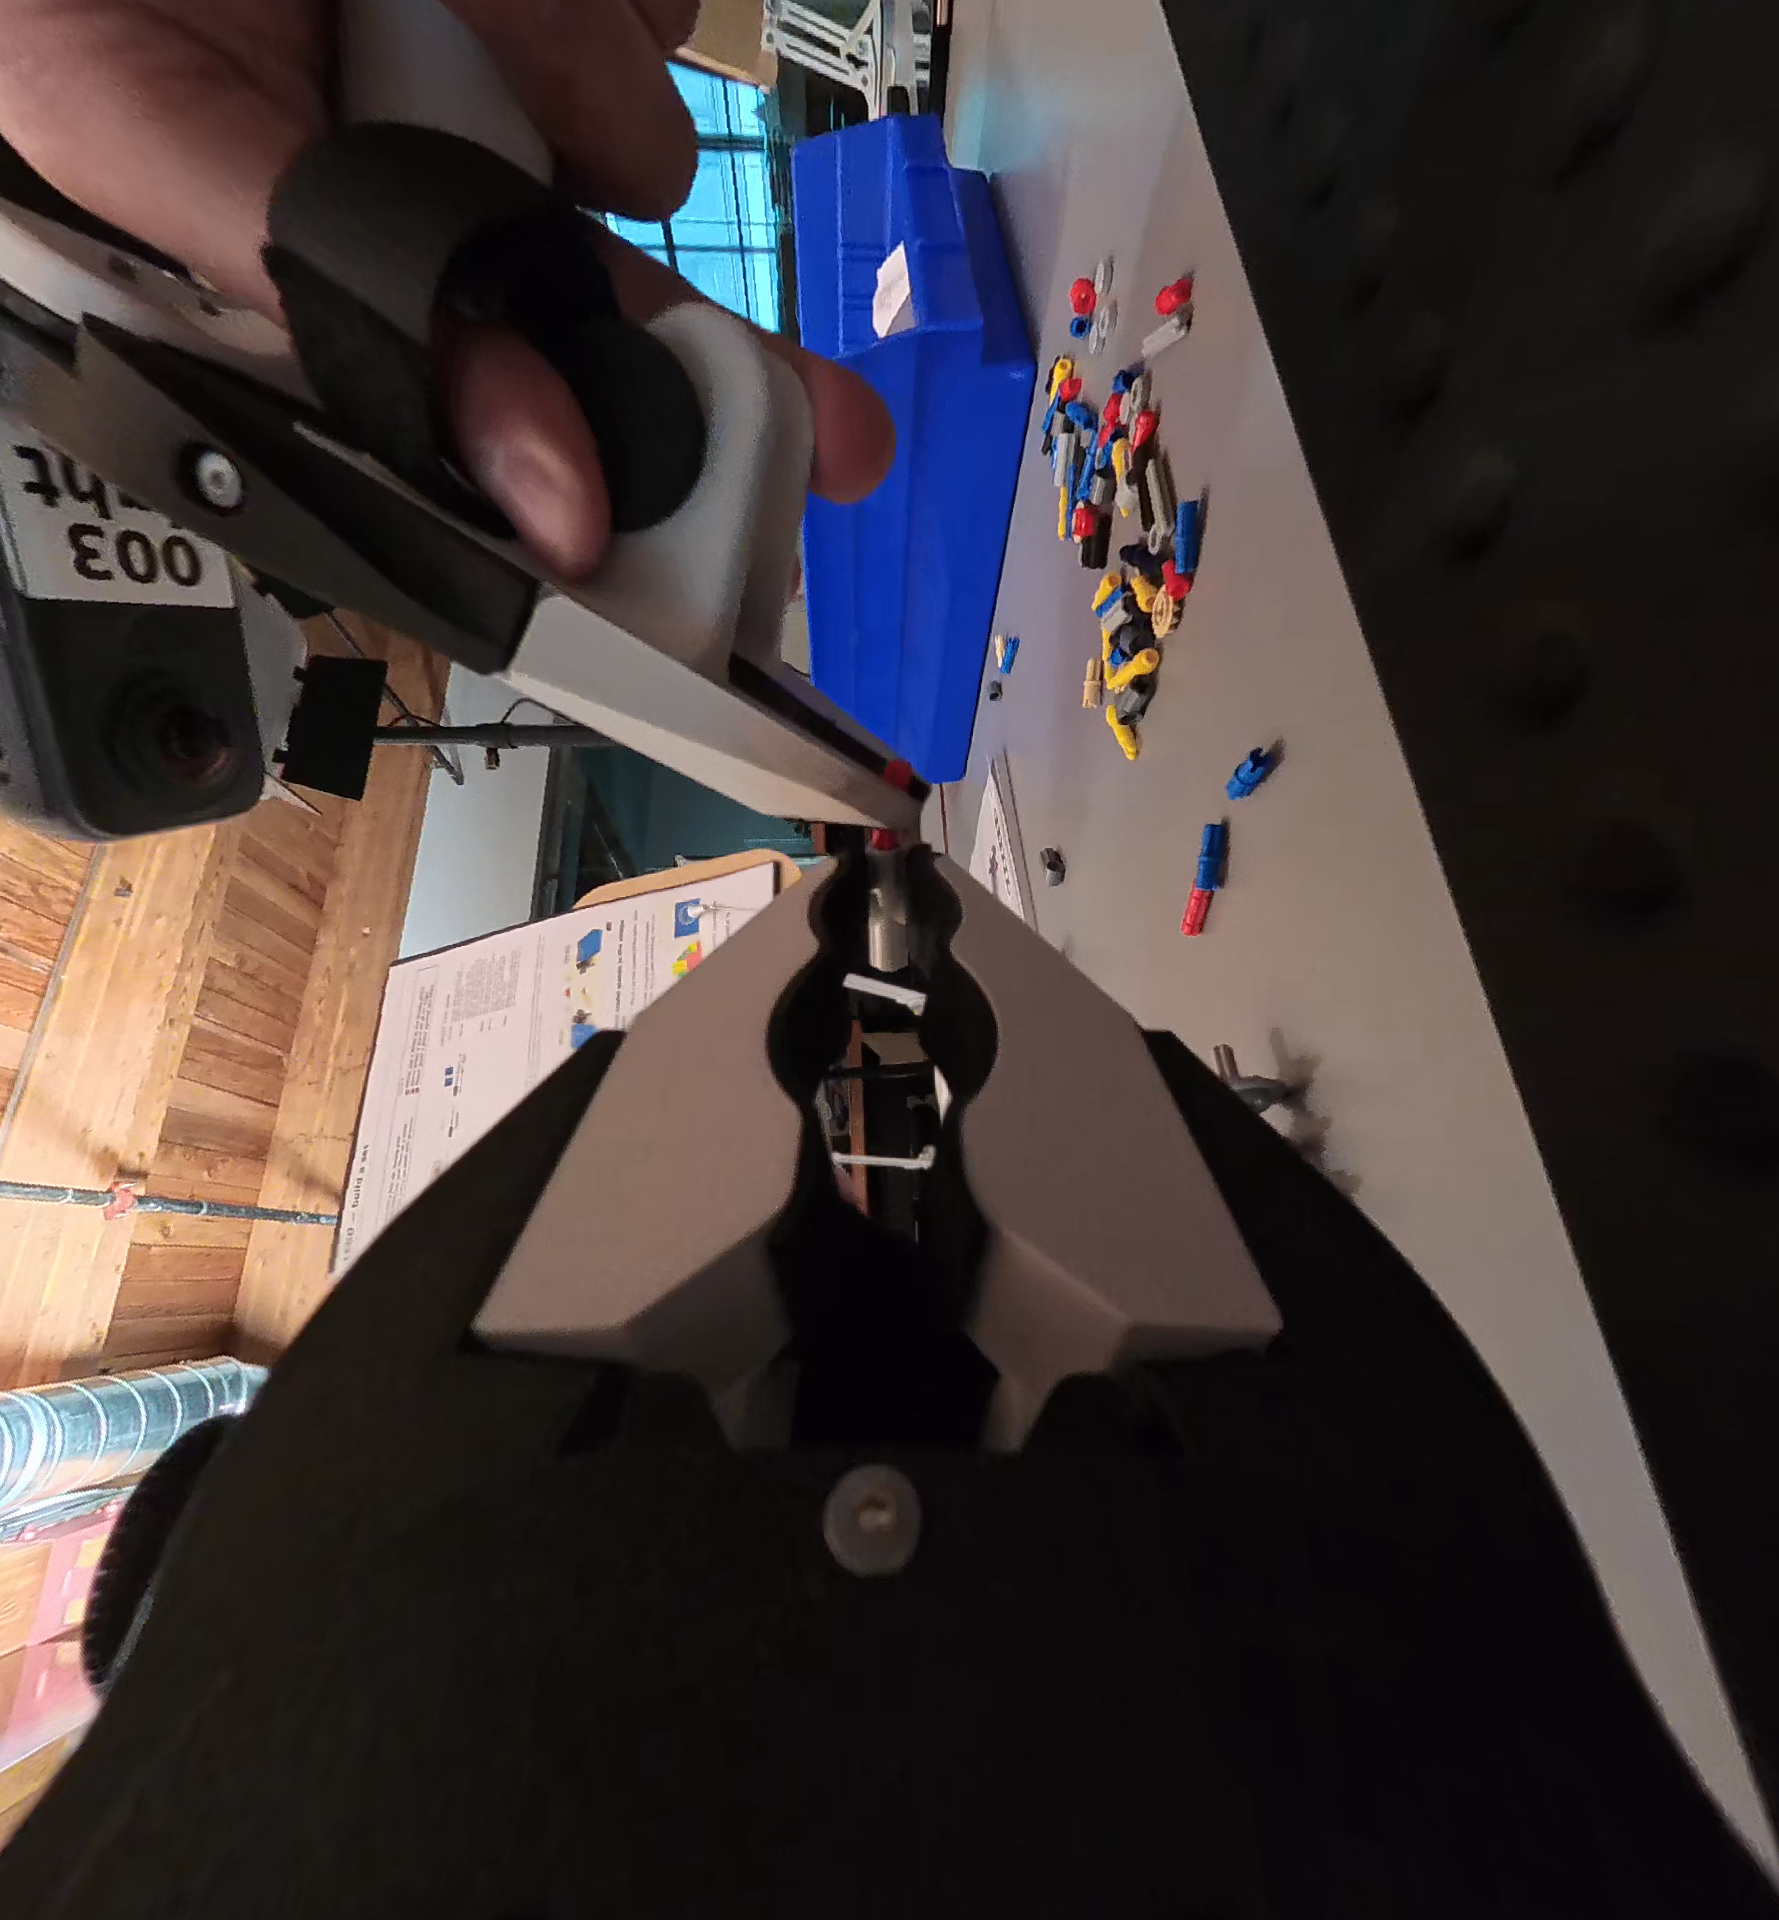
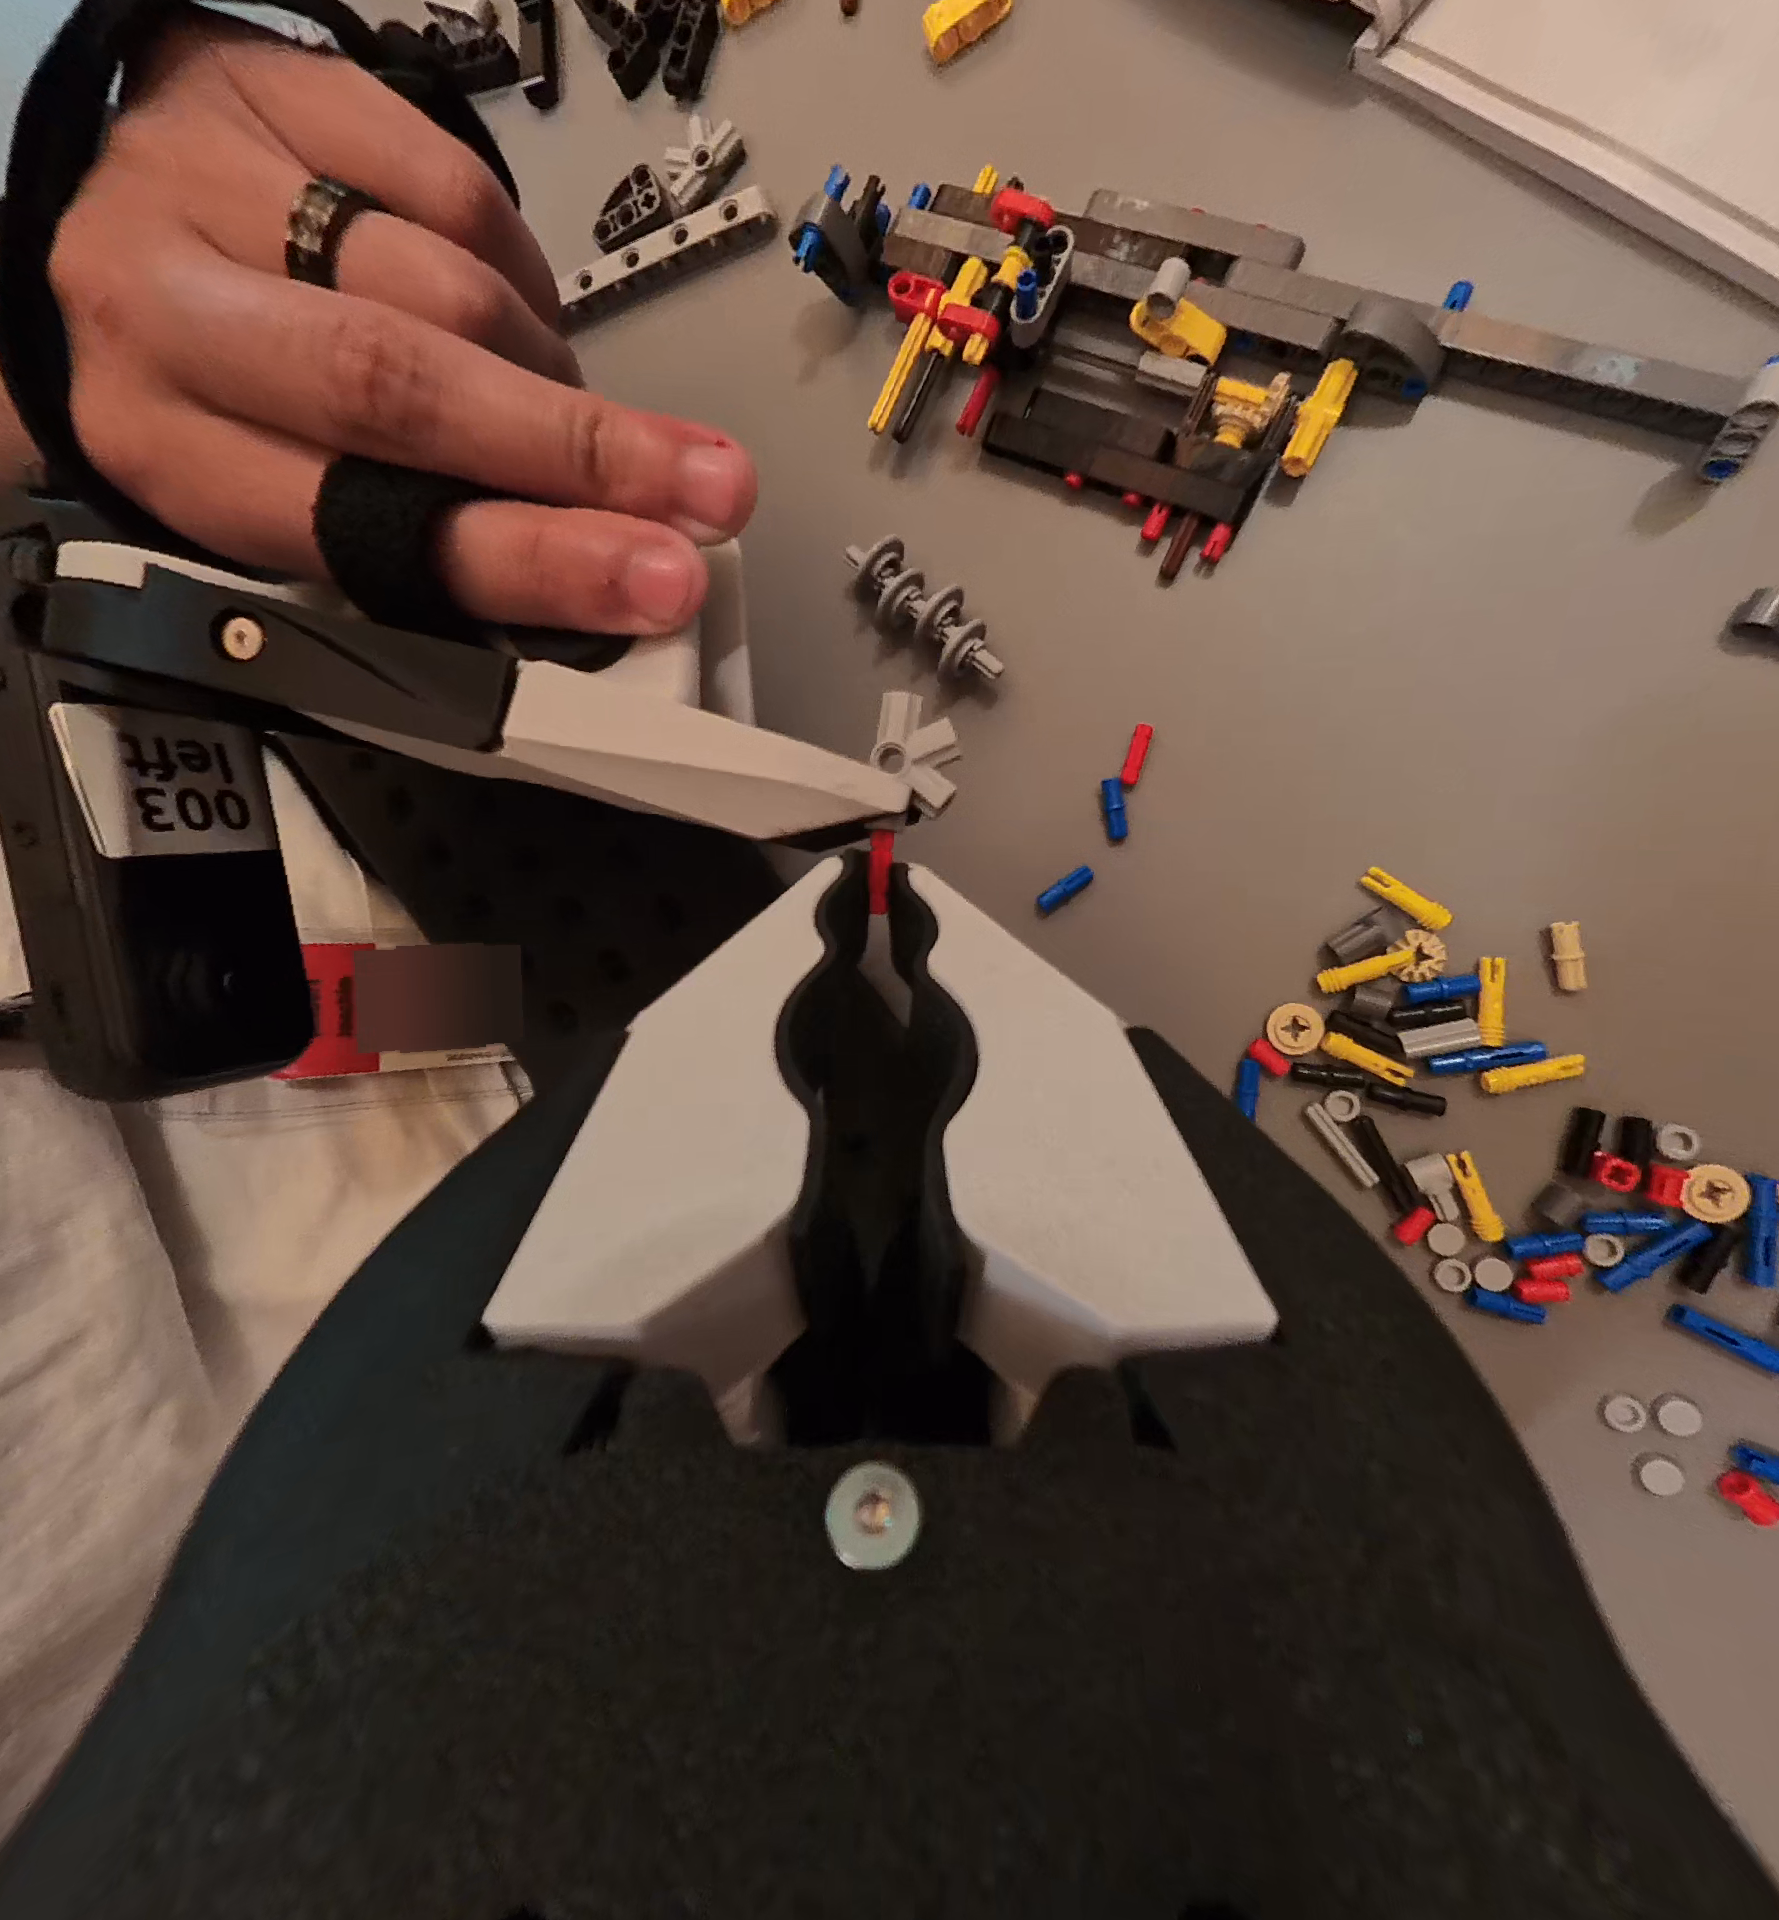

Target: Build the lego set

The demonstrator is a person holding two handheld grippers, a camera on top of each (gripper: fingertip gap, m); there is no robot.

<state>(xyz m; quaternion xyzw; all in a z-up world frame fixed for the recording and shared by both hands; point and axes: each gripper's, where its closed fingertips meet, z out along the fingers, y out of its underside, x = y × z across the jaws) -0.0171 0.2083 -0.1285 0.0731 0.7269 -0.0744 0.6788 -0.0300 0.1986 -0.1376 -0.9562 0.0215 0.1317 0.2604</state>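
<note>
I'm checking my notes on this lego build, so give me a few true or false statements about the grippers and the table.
1. The right gripper pinches a red pin. True.
2. The left gripper holds a yellow piece. False: it holds a grey spoked connector.
3. A blue box sits on the table. True.
4. The partly built model is lifted in the air. False: it lies on the table.

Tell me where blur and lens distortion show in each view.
Left wrist view: tilted frame, table edge bowed by the wide lens; the gray part by the right finger is smeared, the far loose pieces soft. Right wrist view: sharper, though the assembly and hand stretch toward the frame edges.
</note>
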